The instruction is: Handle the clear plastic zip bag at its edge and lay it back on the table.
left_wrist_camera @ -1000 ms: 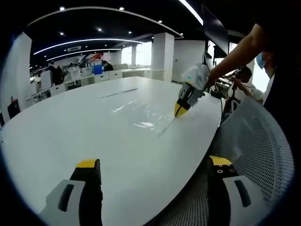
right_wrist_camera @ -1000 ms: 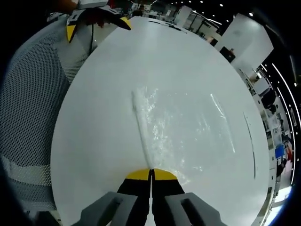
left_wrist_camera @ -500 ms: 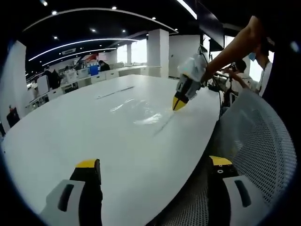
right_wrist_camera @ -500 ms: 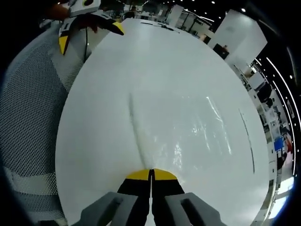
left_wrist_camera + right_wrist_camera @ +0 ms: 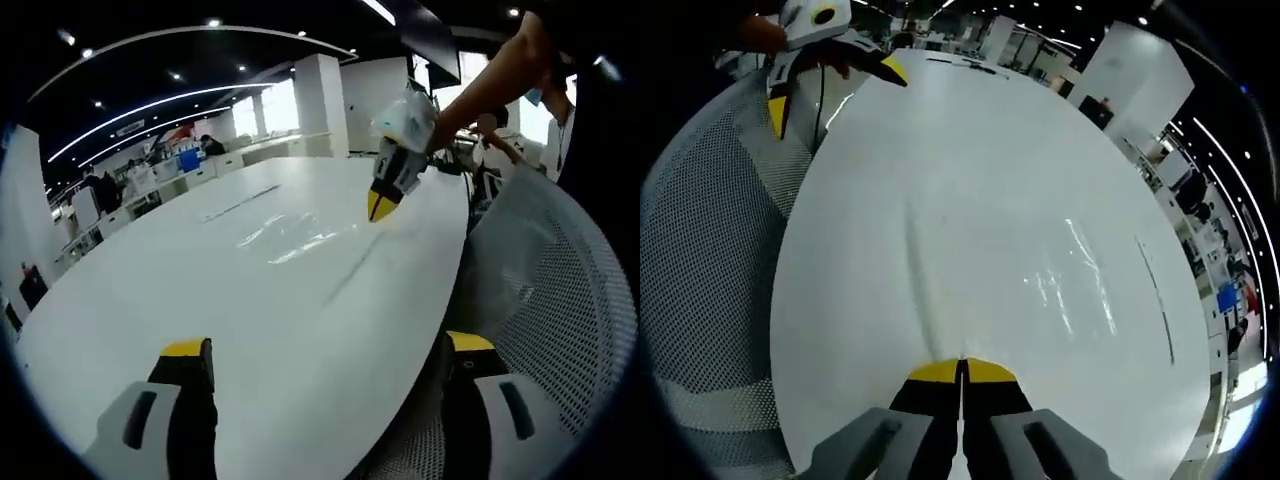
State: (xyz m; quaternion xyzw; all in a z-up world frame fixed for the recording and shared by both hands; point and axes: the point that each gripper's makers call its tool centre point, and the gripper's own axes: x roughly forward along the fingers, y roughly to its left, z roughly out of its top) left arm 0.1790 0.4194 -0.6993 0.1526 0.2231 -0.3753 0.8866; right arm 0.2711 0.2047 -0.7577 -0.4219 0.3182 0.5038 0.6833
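Observation:
The clear plastic zip bag (image 5: 300, 238) lies spread and nearly flat on the white table (image 5: 150, 290), showing as faint glints. Its zip edge (image 5: 925, 290) runs as a pale ridge straight into my right gripper (image 5: 961, 372), whose jaws are closed on that edge. In the left gripper view the right gripper (image 5: 379, 205) hangs tip-down over the bag's far end, held by a person's hand. My left gripper (image 5: 327, 346) is wide open at the table's near rim with nothing between its jaws. In the right gripper view the left gripper (image 5: 832, 88) hovers off the table's far corner.
A white mesh chair back (image 5: 545, 280) stands against the table's right rim, also in the right gripper view (image 5: 700, 290). A thin dark strip (image 5: 1151, 282) lies on the table beyond the bag. Desks, pillars and people (image 5: 500, 150) fill the office behind.
The bag's crinkled, bunched film has smoothed out flat on the table. The right gripper, still shut, has drawn up and back a little. The left gripper stays open.

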